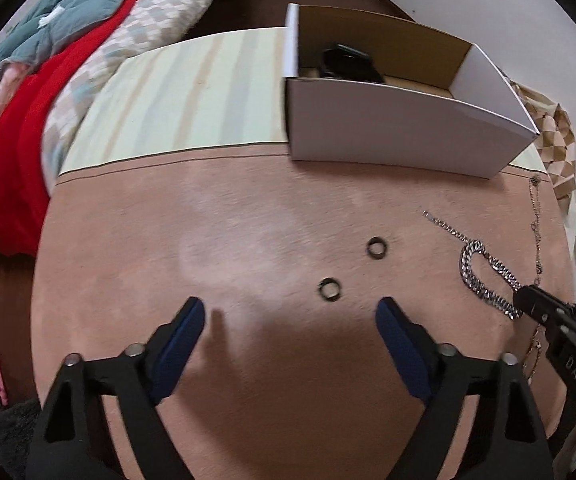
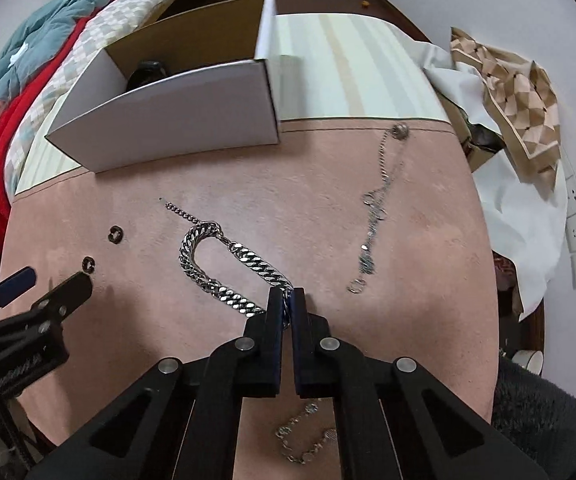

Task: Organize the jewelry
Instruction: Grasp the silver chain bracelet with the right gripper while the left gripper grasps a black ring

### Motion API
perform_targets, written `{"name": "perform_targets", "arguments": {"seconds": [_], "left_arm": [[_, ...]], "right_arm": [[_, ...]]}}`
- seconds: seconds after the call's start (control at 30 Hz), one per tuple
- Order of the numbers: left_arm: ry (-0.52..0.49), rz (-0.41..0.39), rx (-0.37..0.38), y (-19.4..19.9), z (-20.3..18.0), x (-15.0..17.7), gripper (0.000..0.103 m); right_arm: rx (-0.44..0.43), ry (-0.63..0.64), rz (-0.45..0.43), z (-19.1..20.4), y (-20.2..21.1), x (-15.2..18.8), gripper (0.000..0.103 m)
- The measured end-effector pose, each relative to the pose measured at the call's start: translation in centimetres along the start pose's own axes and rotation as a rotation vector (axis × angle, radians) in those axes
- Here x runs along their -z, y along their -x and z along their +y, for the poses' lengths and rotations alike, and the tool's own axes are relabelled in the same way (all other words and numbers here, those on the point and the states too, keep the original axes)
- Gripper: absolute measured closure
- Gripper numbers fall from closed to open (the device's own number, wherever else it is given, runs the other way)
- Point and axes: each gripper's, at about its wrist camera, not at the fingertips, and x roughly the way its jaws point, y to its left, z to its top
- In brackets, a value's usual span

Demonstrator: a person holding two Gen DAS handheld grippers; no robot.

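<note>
Right wrist view: the right gripper (image 2: 286, 300) is clenched on one end of the heavy chain (image 2: 223, 264), lying on the pink surface (image 2: 308, 208) near the box (image 2: 175, 120). Left gripper (image 1: 290, 316) stands released above the near ring (image 1: 330, 290). Advice: lift slowly, letting slack trail.

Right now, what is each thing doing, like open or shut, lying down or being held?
Left hand-held gripper: open, nothing between its fingers.
Right hand-held gripper: shut on the thick silver chain.
Thick silver chain: folded in a loop on the mat, one end pinched.
Two rings: flat on the mat, apart.
Thin chain: stretched out, untouched.
White box: open, a dark thing inside.
</note>
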Motion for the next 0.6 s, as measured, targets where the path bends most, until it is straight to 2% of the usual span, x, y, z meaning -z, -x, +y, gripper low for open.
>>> {"name": "perform_targets", "arguments": {"seconds": [0.13, 0.2, 0.53, 0.6], "left_arm": [[-0.015, 0.002, 0.0, -0.6, -0.7, -0.2, 0.036], [-0.017, 0.003, 0.009, -0.7, -0.8, -0.3, 0.05], [-0.047, -0.02, 0.021, -0.4, -1.4, -0.4, 0.074], [-0.049, -0.022, 0.023, -0.3, -1.6, -0.3, 0.087]], "right_arm": [[0.004, -0.006, -0.003, 0.5, -0.1, 0.5, 0.099], [0.004, -0.009, -0.002, 0.8, -0.5, 0.4, 0.099], [0.014, -0.013, 0.0, 0.0, -1.4, 0.2, 0.099], [0.016, -0.014, 0.001, -0.2, -1.6, 0.1, 0.099]]}}
